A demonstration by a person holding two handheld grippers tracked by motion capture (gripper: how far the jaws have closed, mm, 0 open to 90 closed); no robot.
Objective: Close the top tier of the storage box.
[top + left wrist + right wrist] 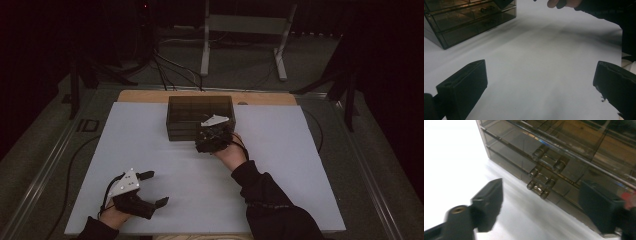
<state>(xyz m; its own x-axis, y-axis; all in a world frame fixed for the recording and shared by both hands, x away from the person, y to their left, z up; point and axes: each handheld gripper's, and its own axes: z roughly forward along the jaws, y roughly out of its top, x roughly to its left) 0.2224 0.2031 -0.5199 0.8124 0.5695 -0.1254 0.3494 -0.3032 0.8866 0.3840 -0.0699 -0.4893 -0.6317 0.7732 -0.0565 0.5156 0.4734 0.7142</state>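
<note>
A smoked clear plastic drawer box (200, 117) stands on the white mat (150, 150) at the far middle. In the right gripper view its drawer fronts (524, 157) carry stacked clear handles (541, 183), all pushed in. My right gripper (212, 137) is open at the box's front right, its jaws standing either side of the handles, a short way off. Near the front left edge my left gripper (152, 189) is open over bare mat, with nothing between its fingers (464, 87). The box (469, 22) appears at the upper left of the left gripper view.
The mat lies on a wooden table (150, 96) whose far edge shows behind the box. A person's dark sleeve (275, 205) reaches in from the bottom right. Cables (170, 67) and a white stand (245, 30) are on the floor beyond.
</note>
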